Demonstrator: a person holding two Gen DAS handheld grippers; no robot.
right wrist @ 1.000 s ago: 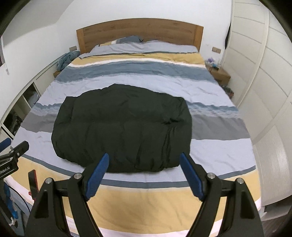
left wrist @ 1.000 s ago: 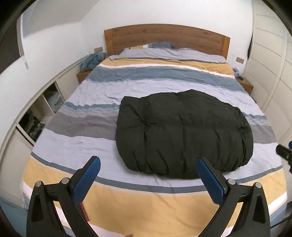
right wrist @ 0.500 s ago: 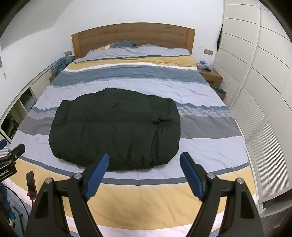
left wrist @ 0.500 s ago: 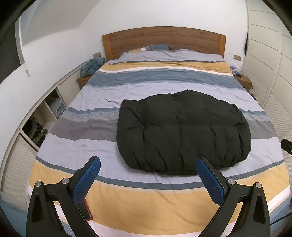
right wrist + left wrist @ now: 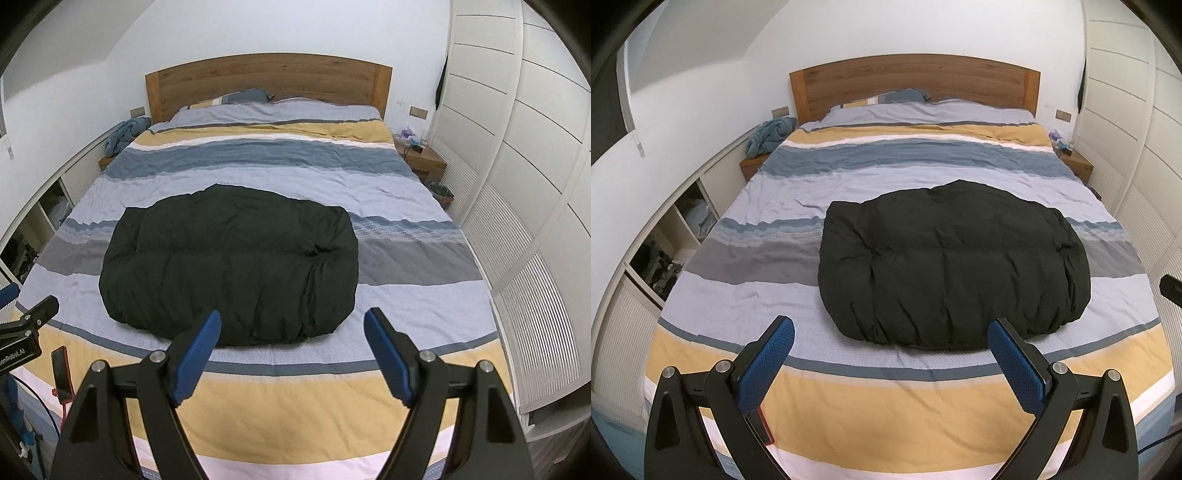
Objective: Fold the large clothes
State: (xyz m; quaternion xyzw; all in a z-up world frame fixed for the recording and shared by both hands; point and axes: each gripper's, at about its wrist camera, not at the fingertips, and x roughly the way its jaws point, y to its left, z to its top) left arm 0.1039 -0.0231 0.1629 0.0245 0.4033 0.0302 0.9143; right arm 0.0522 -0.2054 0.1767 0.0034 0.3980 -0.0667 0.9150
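Black puffy jacket lying folded in the middle of the striped bed, looking done. Left hand-held gripper and right hand-held gripper open wide, holding nothing, well back.

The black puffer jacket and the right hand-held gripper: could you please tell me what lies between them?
Only bare striped duvet: nothing lies between the black puffer jacket and the open right hand-held gripper, as the right wrist view shows.

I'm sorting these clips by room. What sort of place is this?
A home bedroom: a bed with a striped duvet and wooden headboard, a bedside table, and a black puffy garment lying on the duvet.
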